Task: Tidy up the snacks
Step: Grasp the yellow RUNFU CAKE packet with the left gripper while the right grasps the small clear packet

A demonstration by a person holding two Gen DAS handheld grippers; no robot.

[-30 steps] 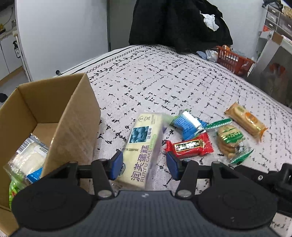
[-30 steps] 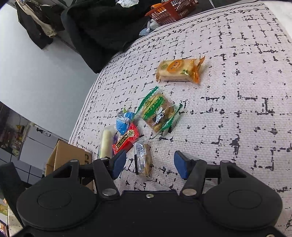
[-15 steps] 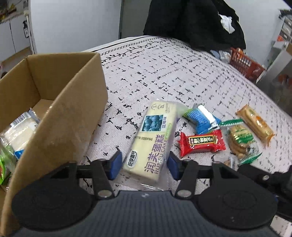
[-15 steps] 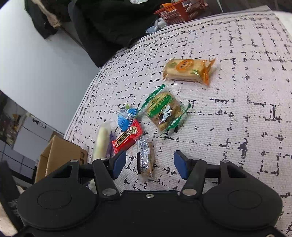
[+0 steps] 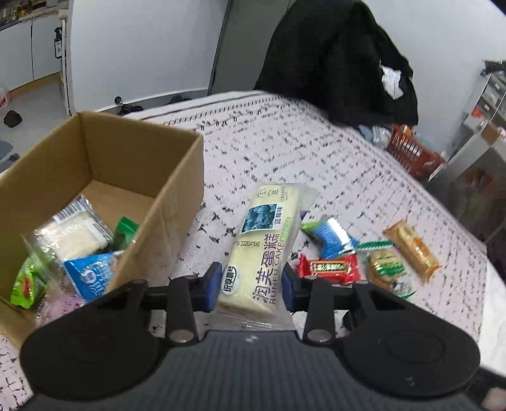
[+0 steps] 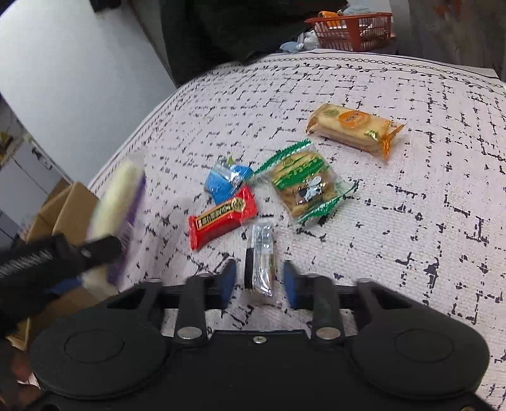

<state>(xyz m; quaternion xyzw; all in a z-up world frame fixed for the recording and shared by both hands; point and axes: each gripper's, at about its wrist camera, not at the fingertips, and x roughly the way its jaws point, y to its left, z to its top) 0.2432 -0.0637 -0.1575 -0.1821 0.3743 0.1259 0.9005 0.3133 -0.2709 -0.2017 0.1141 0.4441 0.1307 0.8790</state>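
My left gripper [image 5: 251,284] holds a long cream cake package [image 5: 268,246] by its near end, jaws closing on it, pads pressed on both sides. In the right wrist view the same cake [image 6: 117,196] hangs blurred above the bedspread, near the cardboard box [image 5: 164,202]. The box holds several wrapped snacks. My right gripper [image 6: 259,283] has drawn in around a small clear snack packet [image 6: 260,253] lying on the bedspread, its pads right at the packet's sides. Beyond it lie a red bar [image 6: 221,218], a blue packet [image 6: 221,183], green cookies [image 6: 303,183] and an orange biscuit pack [image 6: 351,126].
The snacks lie on a white bedspread with black marks [image 6: 411,189]. An orange basket [image 6: 351,28] and dark clothes [image 5: 332,63] are past the far edge. The box stands at the bed's left side, open at the top.
The left jaws narrowed onto the cake and raised it off the bedspread, with the box's inside coming more into view. The right jaws drew in around the small clear packet.
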